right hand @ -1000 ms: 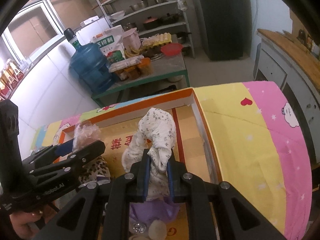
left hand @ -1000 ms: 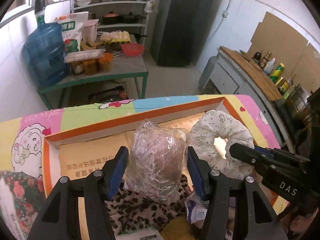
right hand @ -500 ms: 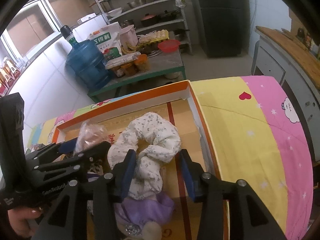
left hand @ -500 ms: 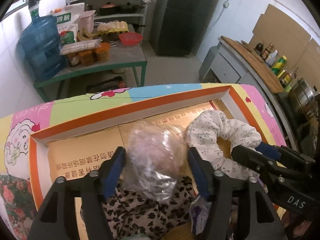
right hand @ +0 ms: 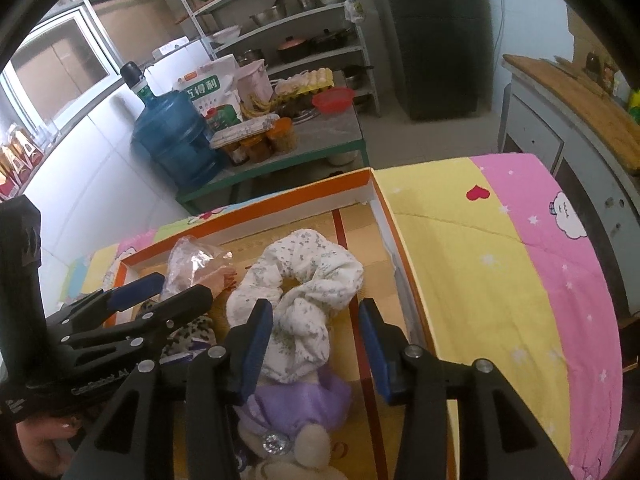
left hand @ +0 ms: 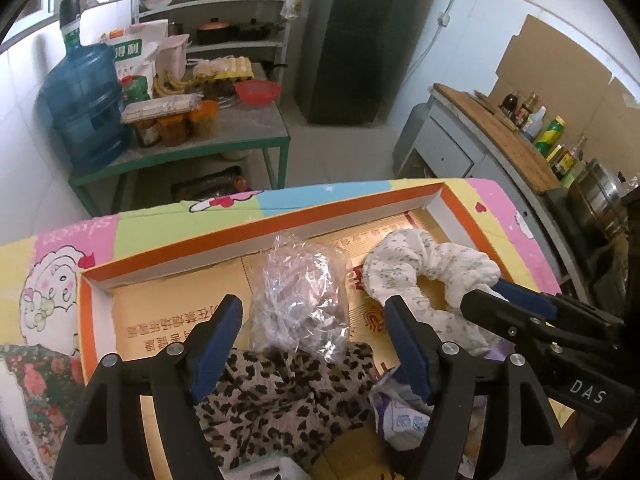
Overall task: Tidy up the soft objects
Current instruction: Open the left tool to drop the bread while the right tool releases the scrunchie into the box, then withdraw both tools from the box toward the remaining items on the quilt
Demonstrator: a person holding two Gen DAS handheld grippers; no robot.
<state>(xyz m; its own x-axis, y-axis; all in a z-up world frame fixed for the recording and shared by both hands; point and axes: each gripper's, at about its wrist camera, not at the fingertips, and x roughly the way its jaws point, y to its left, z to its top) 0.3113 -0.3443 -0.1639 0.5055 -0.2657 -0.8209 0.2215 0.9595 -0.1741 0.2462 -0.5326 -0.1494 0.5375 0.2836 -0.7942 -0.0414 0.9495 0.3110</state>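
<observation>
Right, both items are down in the box and you've let go of both. The left tool has just been opening: its pads stand clear on either side of the plastic bag, a gap showing on each side, nothing gripped. The right tool has also just been opening, and the white scrunchie lies loose between its pads, not pinched.

Where they sit: the bag is mid-box, near the far wall, its near end resting on the leopard cloth. The scrunchie lies toward the box's right wall, its near end over the purple toy. The box itself sits on the bed cover.

Handling, my read:
- Bag: very light, crinkly film, slippery and springy. It will likely puff back out once released. Take it across the bulk, not by the loose twisted top.
- Scrunchie: soft, light, grippy fabric, nothing fragile. It flops and stretches, so pinch the bunched band, not a loose fold.

Pose: you've got both tools angled steeply down into the box from the near edge, side by side, left over the middle, right over the right part. In the left view, the right tool's tip sits just beside the scrunchie.
</observation>
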